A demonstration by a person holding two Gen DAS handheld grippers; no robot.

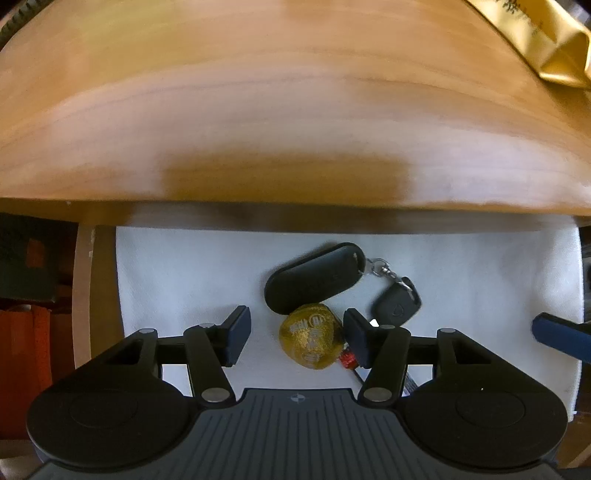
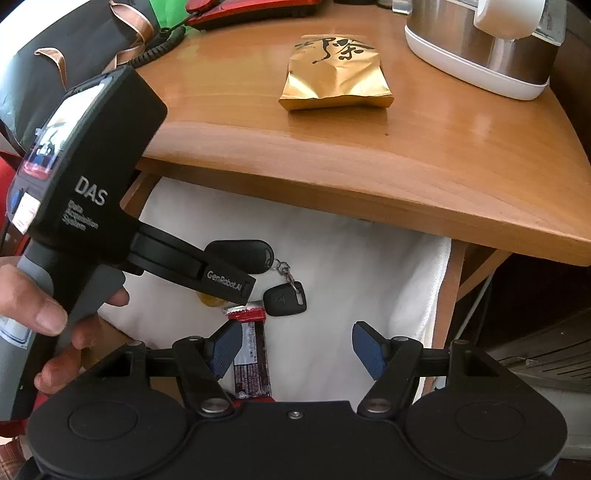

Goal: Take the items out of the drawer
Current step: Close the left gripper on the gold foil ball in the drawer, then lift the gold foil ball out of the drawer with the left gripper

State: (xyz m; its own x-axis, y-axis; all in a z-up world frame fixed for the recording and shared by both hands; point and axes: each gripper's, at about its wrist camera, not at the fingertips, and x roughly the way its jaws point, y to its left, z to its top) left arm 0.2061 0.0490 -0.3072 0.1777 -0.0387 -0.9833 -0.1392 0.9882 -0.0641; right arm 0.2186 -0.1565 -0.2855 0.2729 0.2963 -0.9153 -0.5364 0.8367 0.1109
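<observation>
The open drawer is lined with a white cloth. On the cloth lie a gold foil-wrapped ball, a black oval key fob chained to a small car remote, and a red and dark snack bar. My left gripper points down over the ball. The ball sits between its open fingers, close against the right pad, with a gap on the left. My right gripper hovers open over the cloth with nothing between its fingers; the snack bar lies by its left pad.
The wooden tabletop overhangs the back of the drawer. On it are a gold tea pouch, a steel kettle and a red phone. A hand holds the left gripper's black housing at the left.
</observation>
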